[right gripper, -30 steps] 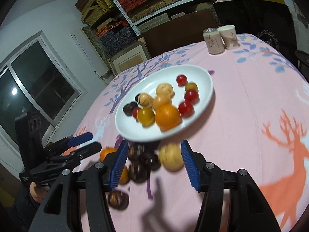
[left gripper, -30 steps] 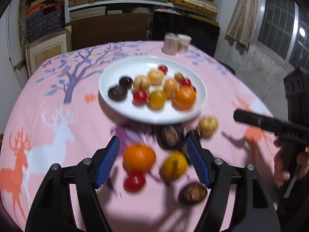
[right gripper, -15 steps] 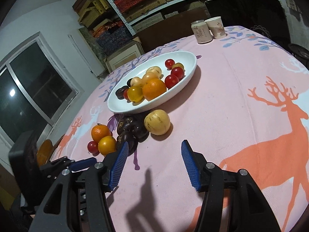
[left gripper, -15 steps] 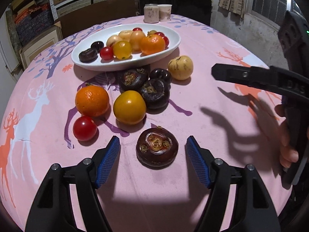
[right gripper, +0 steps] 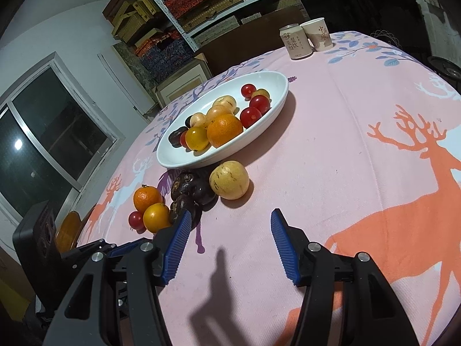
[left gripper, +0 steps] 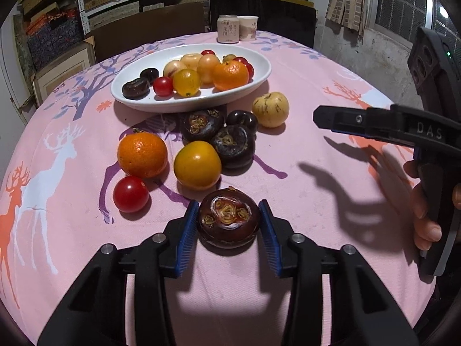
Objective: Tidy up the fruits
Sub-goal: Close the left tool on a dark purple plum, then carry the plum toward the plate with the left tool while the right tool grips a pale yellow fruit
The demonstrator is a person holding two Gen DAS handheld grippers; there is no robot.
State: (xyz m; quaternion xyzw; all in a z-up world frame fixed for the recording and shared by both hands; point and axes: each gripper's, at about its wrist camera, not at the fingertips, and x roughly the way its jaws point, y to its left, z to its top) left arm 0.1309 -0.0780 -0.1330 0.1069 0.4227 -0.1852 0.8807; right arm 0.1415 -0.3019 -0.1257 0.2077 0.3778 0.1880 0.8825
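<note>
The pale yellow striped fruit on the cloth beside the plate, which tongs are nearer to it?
Right. The right tongs hang open just short of the pale yellow striped fruit, nothing between. The left tongs sit farther back, closing around a dark brown fruit.

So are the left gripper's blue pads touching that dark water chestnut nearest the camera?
Touching. In the left wrist view the left gripper, whose jaws have just been closing, has both pads against the sides of the water chestnut, with no gap showing.

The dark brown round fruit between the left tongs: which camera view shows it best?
The left wrist view: the dark brown round fruit sits close and whole between the blue pads of the left tongs, which have just been closing on it. The right wrist view does not show it; the right tongs' arm blocks it.
</note>
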